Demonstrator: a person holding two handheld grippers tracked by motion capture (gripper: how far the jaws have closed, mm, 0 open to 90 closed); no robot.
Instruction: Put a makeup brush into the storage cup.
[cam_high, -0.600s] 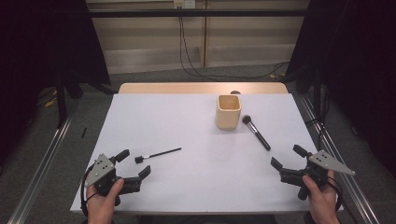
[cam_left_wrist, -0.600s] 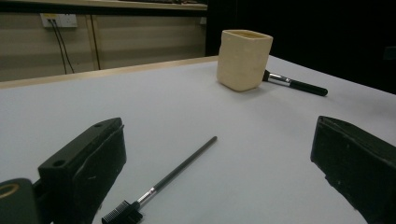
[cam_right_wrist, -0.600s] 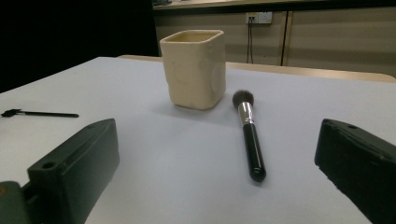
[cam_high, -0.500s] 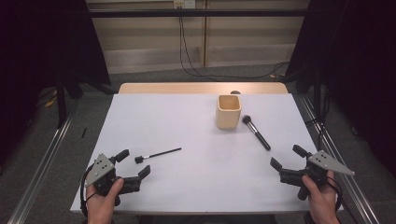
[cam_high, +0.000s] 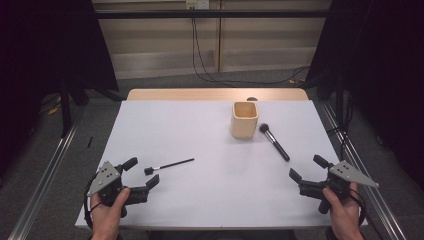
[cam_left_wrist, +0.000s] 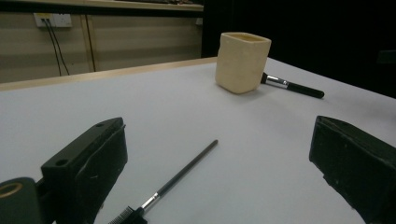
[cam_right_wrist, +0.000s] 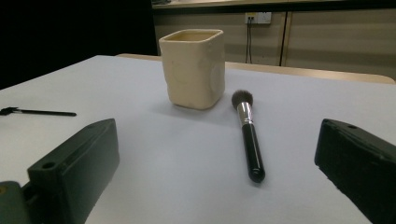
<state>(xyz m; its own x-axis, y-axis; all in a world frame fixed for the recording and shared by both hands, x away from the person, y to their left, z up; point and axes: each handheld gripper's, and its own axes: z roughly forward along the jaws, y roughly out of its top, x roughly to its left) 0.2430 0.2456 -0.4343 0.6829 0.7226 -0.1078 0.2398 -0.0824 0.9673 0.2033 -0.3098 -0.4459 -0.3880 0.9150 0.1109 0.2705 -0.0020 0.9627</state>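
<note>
My left gripper sits with jaws spread wide, empty, its tips just beside the brush end of the thin brush lying flat on the white table. My right gripper is equally spread and empty, near the powder brush's handle. The cup stands upright, apparently empty; I judge nothing done yet, both pickups left.
</note>
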